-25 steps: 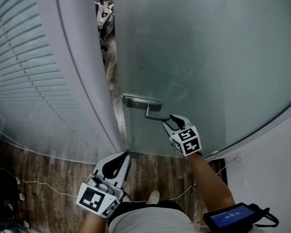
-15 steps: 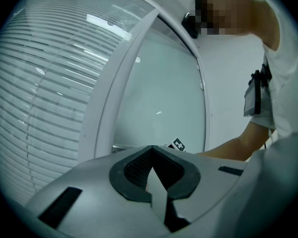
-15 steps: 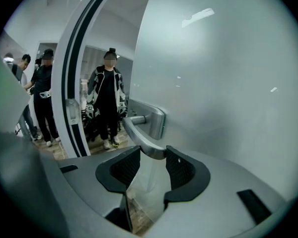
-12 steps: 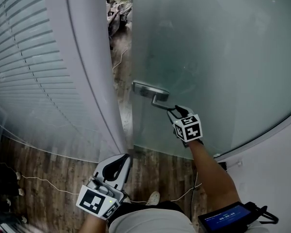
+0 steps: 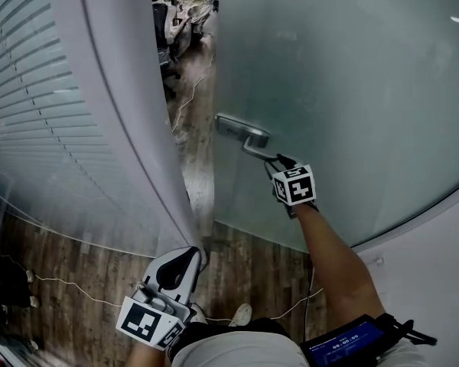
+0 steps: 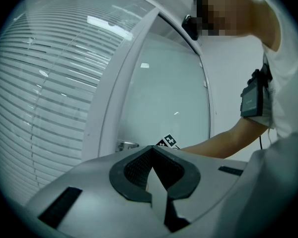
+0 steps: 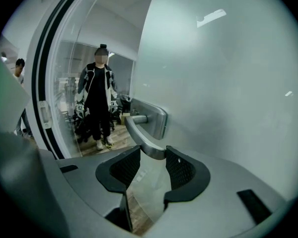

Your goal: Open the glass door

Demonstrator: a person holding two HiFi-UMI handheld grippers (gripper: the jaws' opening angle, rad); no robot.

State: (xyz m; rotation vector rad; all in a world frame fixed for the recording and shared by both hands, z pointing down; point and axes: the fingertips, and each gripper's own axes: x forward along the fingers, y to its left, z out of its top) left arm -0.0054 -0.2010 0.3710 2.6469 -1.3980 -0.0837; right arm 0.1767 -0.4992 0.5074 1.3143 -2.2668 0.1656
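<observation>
The frosted glass door [image 5: 352,90] stands ajar, with a gap along its left edge. Its metal lever handle [image 5: 249,138] sits on a plate near that edge. My right gripper [image 5: 278,161] reaches up to the lever's free end. In the right gripper view the handle [image 7: 141,128] lies between the two dark pads, which press on it from both sides, so the right gripper [image 7: 153,155] is shut on it. My left gripper [image 5: 193,252] hangs low by my body, away from the door, and in its own view the left gripper [image 6: 152,150] has its tips together on nothing.
A white door post [image 5: 130,105] and a glass wall with blinds [image 5: 38,128] stand left of the gap. Through the gap I see wooden floor, a cable and office chairs [image 5: 172,21]. A person [image 7: 97,103] stands beyond the door. A white cable [image 5: 61,289] lies on the floor.
The door has swung further open and the gap at its left edge has widened. My right gripper has travelled up the picture with the handle. The left gripper has stayed put.
</observation>
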